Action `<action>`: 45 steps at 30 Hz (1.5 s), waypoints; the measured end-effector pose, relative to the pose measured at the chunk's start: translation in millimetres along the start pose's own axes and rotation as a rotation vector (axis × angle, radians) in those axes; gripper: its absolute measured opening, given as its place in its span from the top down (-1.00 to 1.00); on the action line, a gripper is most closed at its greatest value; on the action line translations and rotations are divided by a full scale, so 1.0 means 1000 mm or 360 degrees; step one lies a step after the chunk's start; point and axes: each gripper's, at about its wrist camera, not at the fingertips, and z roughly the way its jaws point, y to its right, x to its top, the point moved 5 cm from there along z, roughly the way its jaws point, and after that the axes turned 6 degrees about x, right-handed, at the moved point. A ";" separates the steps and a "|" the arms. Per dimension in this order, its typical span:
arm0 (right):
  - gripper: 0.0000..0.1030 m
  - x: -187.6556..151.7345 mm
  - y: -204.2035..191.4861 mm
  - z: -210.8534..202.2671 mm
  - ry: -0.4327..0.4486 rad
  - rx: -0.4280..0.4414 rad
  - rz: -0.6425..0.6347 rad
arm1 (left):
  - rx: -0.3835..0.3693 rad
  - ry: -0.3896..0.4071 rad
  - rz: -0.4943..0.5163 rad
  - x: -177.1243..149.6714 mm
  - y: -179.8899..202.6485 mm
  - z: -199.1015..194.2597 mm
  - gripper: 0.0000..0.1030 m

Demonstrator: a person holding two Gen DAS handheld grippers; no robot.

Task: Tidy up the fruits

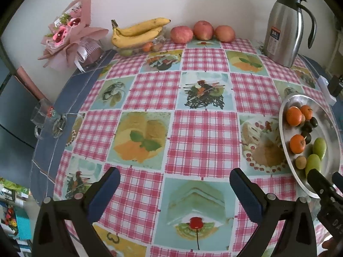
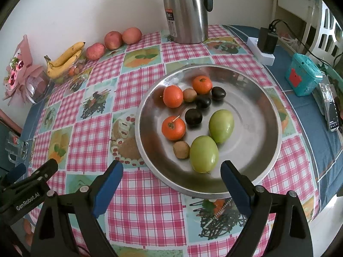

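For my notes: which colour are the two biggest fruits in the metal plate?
Light green; the right wrist view shows them best.

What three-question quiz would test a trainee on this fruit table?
1. True or false: both sets of jaws, on the left gripper and the right gripper, stand open and empty.
2. How many orange fruits lie in the metal tray?
3. What sits nearest the right gripper: A) the nearer green fruit, B) the bananas, C) the steel jug?

Key: 1 true; 2 three; 3 A.
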 end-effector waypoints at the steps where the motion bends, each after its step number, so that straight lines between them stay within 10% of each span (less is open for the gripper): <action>1: -0.80 0.000 0.000 0.001 -0.0005 0.0000 -0.0005 | -0.0016 -0.0009 0.0006 0.000 0.001 0.000 -1.00; 45: -0.80 -0.005 -0.001 0.012 -0.0042 -0.0034 -0.0019 | -0.0055 -0.0103 -0.0066 -0.002 -0.005 0.011 -1.00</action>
